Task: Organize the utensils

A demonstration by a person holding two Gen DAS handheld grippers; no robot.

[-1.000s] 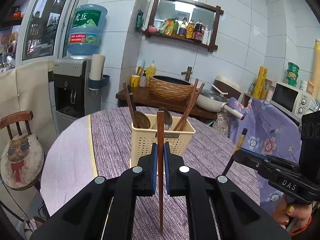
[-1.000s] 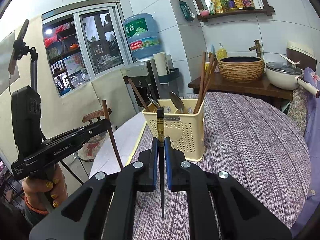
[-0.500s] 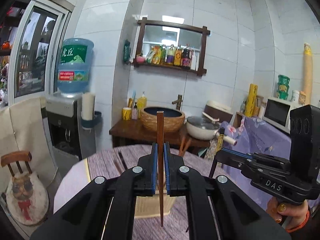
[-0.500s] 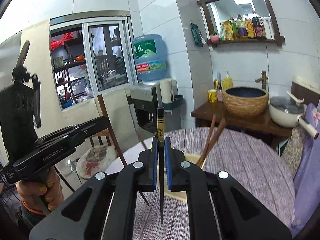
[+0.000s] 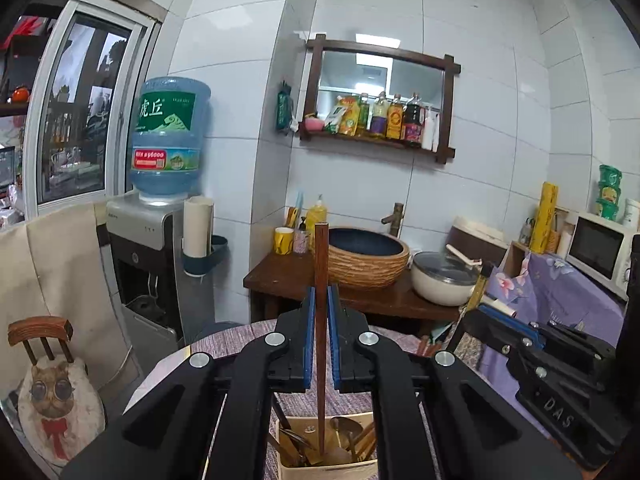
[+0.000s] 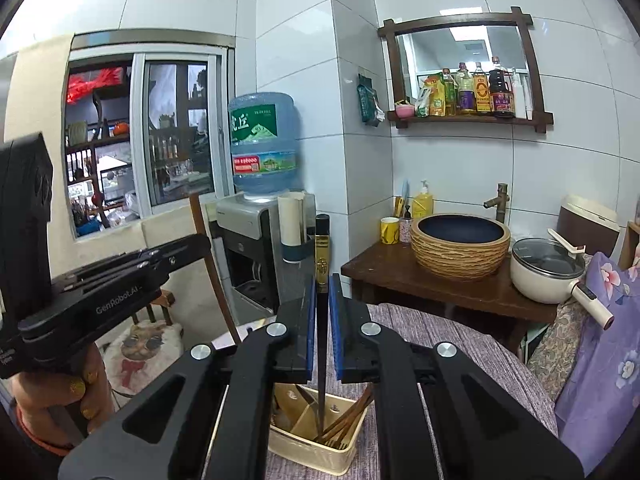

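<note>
Walls (image 5: 460,12): white glazed tile. Window (image 6: 160,136): sliding, aluminium-framed, on the left. Water dispenser (image 5: 144,264) with blue bottle (image 5: 168,136) stands below it, beside a chair (image 5: 48,380) with a cat cushion. Wall shelf (image 5: 380,96): dark wood, mirrored, carrying bottles. Wooden stand (image 6: 440,280) carries a woven basin (image 6: 460,246) and pot (image 6: 548,272). Microwave (image 5: 600,248) at right.

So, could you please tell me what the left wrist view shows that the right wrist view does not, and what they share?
Only the left wrist view shows the microwave and the brown chopstick pinched upright in the left tool. Only the right wrist view shows the black chopstick pinched upright in the right tool and a hand gripping the other device. Both show the cream utensil holder below and the water jug.
</note>
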